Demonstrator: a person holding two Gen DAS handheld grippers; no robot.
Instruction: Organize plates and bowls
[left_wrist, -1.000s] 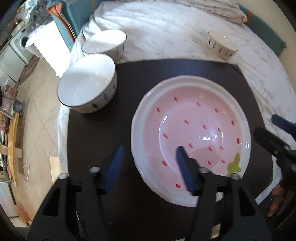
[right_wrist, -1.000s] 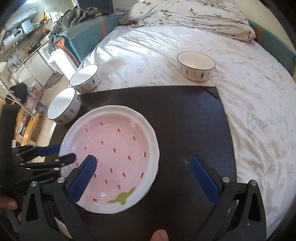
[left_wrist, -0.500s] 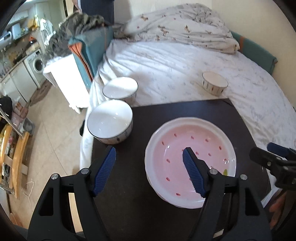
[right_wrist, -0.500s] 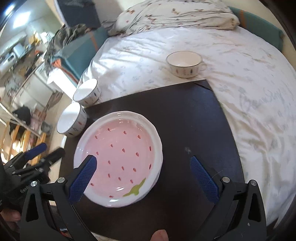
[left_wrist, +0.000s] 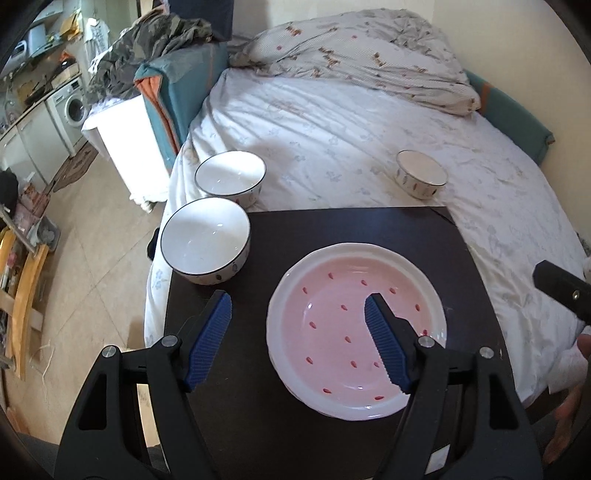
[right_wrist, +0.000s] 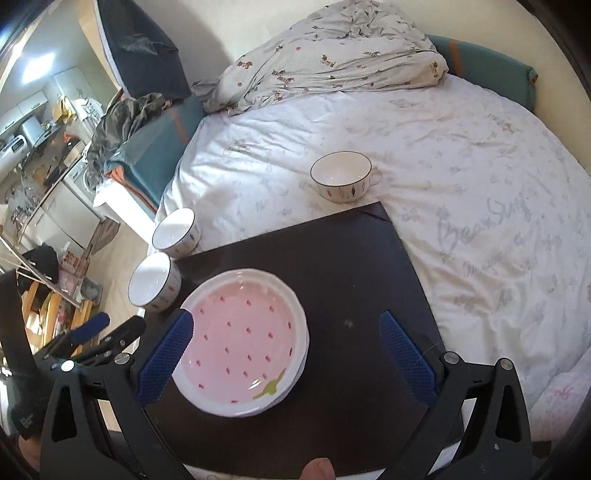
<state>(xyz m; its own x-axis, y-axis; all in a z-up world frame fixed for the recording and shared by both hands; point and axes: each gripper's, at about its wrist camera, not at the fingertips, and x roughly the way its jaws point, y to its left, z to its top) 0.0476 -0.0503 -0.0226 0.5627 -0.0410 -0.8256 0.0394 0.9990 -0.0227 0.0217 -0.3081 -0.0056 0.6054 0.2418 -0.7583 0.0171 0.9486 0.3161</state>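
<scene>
Both claws have pulled up and back since 1 second ago, so the pink strawberry plate (left_wrist: 354, 328) is looking smaller, sitting on the black bench (right_wrist: 354, 266). The left claw (left_wrist: 295, 343) and right claw (right_wrist: 284, 358) are hanging wide, holding nothing. 2 bowls (left_wrist: 206, 245) are standing at the bench's left edge; a cup (right_wrist: 341, 181) is resting on the bed (right_wrist: 461, 166).

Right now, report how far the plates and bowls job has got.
Done: the pink plate sits on the black board, seemingly on other plates. One bowl stands at the board's left corner. In hand: nothing; the left gripper and the right gripper are both open and empty. Left: a second bowl and the handled bowl sit apart on the bed, unstacked.
</scene>
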